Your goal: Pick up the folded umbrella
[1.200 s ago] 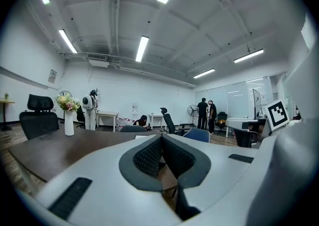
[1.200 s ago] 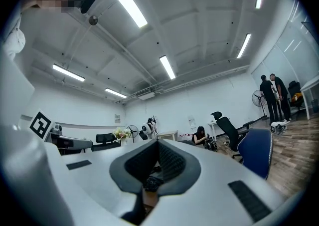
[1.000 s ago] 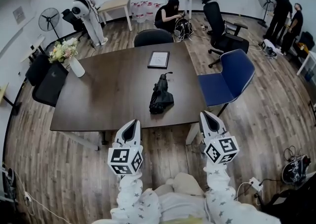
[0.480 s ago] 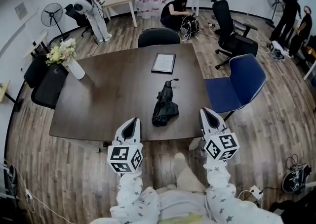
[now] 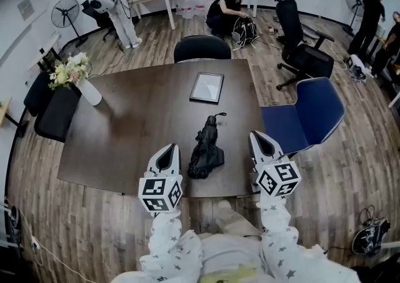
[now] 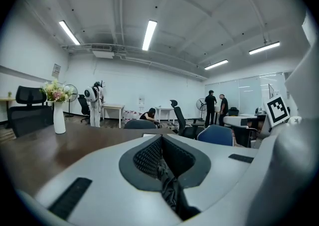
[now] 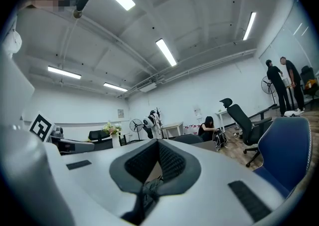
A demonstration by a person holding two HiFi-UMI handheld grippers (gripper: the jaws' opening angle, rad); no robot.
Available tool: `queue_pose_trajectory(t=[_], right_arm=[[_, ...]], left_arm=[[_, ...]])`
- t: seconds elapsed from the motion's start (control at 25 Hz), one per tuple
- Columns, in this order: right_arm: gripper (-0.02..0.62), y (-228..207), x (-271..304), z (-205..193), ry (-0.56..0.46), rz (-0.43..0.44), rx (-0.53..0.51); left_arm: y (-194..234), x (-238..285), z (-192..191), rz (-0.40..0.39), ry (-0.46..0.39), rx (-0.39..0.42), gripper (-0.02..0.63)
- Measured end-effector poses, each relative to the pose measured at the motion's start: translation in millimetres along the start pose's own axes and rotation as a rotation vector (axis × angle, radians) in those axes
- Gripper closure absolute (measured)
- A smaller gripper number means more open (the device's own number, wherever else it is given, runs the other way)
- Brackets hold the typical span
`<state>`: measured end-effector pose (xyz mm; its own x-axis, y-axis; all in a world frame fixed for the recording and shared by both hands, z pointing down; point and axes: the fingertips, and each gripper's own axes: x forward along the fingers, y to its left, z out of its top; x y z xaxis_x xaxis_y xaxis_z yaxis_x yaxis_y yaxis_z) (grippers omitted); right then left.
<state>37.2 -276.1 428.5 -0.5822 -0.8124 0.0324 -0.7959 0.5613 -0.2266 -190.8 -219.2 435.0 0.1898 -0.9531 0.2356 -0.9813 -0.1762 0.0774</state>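
The folded black umbrella [image 5: 206, 149] lies on the dark wooden table [image 5: 137, 125] near its front edge, handle pointing away from me. My left gripper [image 5: 167, 149] hovers over the table's front edge just left of the umbrella, its jaws together and nothing held. Just right of the umbrella, at the table's front right corner, my right gripper [image 5: 259, 136] also has its jaws together and holds nothing. Neither touches the umbrella. In the left gripper view, the left gripper [image 6: 160, 138] points across the tabletop; in the right gripper view, the right gripper [image 7: 158, 142] points level into the room.
A framed sheet [image 5: 207, 87] lies beyond the umbrella. A white vase of flowers [image 5: 78, 79] stands at the table's left end. A blue chair [image 5: 309, 116] is close on the right, a black chair [image 5: 201, 46] at the far side, another [image 5: 53, 113] at the left. People [image 5: 228, 10] are at the back.
Both grippers have advanced toward the table, from in front of its edge to either side of the umbrella. The table and umbrella now sit nearer in the head view.
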Motion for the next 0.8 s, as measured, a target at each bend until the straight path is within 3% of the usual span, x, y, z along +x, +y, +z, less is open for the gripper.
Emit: queue_pose_trajectory(t=[0.44, 0.8], right_arm=[[0.574, -35, 49, -3, 0.025, 0.026, 0.004], [0.574, -44, 62, -23, 0.077, -0.004, 0.037]], left_arm=[[-5, 71, -35, -0.031, 0.176, -0.036, 0.581], [-1, 119, -77, -0.1, 0.446, -0.08, 0.578]])
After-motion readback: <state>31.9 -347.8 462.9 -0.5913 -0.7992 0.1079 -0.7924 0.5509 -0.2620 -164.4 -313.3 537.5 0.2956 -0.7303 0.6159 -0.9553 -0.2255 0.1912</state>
